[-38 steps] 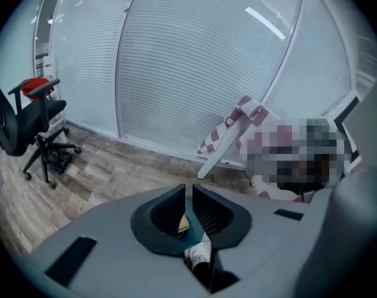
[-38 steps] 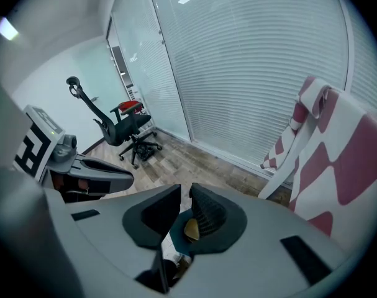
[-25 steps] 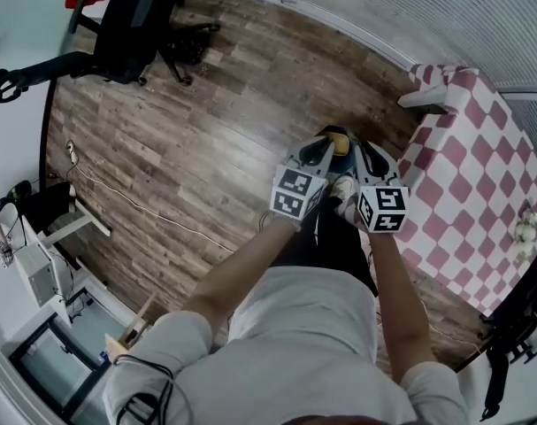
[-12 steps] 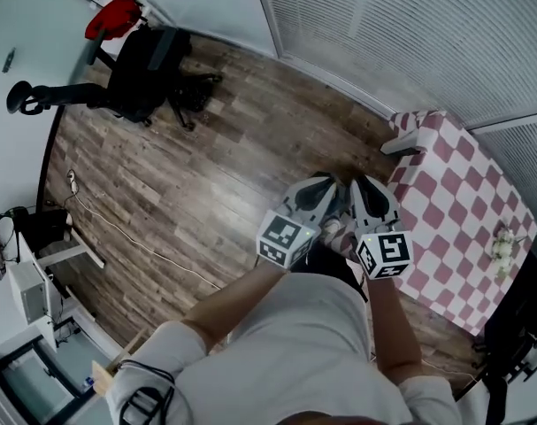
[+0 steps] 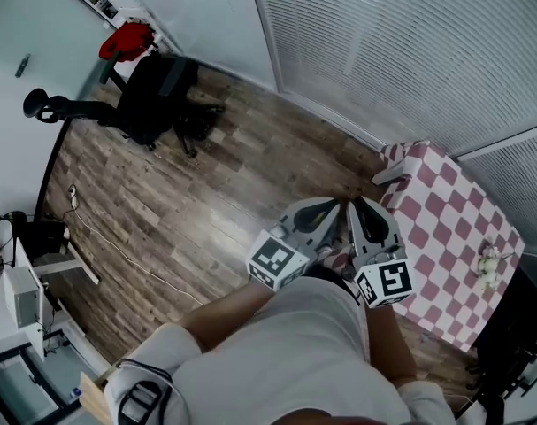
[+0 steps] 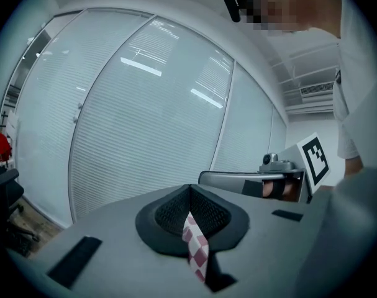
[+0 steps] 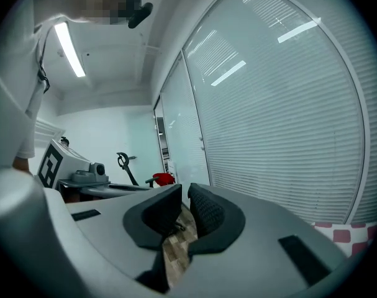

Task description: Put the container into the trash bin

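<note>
No container and no trash bin shows in any view. In the head view both grippers are held close together in front of the person's chest, above the wooden floor. My left gripper (image 5: 332, 207) (image 6: 189, 188) is shut, its black pads meeting at the tips with nothing between them. My right gripper (image 5: 355, 205) (image 7: 184, 191) is shut to a sliver of a gap and holds nothing. The left gripper view looks past its jaws at a wall of white blinds; the right gripper view shows glass panels and blinds.
A table with a red-and-white checked cloth (image 5: 445, 237) stands to the right, a small white object (image 5: 487, 259) on its far side. A black office chair (image 5: 153, 96) with a red item (image 5: 126, 41) stands at the back left. A cable (image 5: 118, 246) crosses the floor.
The head view has tipped up, so more of the blind wall shows and the table sits lower right. Both grippers stay together, drawn a little nearer the body.
</note>
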### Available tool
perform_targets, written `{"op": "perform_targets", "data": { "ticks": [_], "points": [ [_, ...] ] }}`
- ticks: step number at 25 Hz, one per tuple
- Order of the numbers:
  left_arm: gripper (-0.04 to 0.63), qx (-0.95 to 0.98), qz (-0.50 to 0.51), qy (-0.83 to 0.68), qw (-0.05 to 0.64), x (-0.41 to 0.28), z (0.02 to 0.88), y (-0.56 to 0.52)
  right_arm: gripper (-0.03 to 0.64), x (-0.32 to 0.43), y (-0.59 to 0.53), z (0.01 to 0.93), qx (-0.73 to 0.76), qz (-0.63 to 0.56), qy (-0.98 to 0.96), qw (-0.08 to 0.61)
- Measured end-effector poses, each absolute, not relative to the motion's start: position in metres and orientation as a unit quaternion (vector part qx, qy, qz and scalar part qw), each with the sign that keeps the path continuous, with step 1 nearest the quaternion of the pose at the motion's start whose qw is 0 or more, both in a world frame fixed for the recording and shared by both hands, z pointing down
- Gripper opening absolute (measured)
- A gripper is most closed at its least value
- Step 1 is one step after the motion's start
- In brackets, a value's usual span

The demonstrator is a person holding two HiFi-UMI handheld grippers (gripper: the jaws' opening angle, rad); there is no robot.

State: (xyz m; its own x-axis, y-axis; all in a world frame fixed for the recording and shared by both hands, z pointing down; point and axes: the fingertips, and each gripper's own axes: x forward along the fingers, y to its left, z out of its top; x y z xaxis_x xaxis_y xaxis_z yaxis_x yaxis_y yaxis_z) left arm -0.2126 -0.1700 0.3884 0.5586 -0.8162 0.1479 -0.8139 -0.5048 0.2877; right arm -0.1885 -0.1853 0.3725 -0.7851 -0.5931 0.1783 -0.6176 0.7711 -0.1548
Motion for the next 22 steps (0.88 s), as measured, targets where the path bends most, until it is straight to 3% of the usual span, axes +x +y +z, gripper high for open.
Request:
{"op": "perform_targets", "data": {
  "ticks": [9,22],
  "points": [
    [0.032,0.887,-0.053,-0.450,0.089,-0.200,0.304,-0.154,0.054,-0.177,-0.165,0.295,0.301,0.064,-0.951,0.015],
    [0.032,0.897,-0.079,-0.430,0.061,-0.194,0.246,-0.132,0.043,-0.169,-0.138,0.246,0.283,0.030,-0.958,0.001]
  ]
}}
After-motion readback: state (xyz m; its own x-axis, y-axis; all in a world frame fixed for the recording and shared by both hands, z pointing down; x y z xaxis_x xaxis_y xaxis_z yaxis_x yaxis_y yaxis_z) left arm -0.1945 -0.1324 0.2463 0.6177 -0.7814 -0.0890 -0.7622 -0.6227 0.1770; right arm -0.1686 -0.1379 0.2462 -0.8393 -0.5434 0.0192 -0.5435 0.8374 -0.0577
